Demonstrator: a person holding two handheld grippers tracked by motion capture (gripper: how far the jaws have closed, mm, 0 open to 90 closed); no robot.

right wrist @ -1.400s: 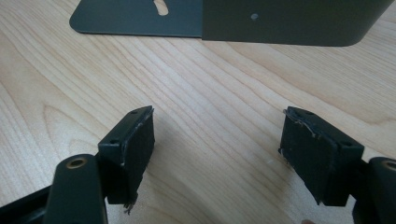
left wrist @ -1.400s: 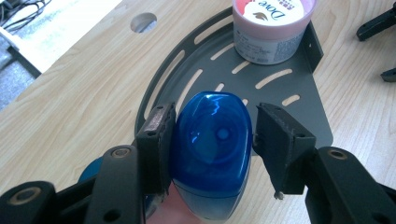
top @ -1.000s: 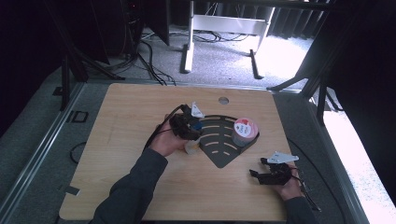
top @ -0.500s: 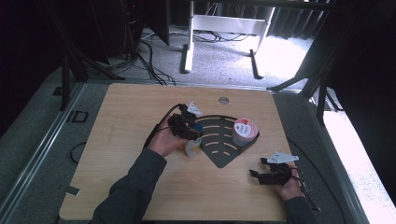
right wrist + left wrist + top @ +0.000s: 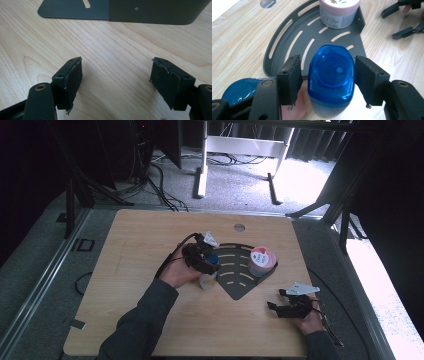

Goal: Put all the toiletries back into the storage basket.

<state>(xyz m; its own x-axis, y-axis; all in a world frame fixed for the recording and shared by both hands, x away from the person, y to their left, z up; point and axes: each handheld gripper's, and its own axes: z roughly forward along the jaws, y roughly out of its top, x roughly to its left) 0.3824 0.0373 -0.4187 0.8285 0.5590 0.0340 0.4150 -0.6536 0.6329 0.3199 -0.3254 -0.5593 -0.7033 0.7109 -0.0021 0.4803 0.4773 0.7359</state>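
Left arm: dark-sleeved forearm enters from the lower edge of the high view, angled up and to the right.
Left hand [image 5: 175,271]: wrapped around the claw body, resting low at the tabletop.
Left claw [image 5: 328,75]: jaws have just been opening; both pads stand apart, with visible gaps on each side of what sits between them.
Right hand [image 5: 310,316]: low at the near right of the tabletop, well apart from the left hand.
Right claw [image 5: 116,83]: jaws spread, nothing between them, pads pointing forward close above the wood.
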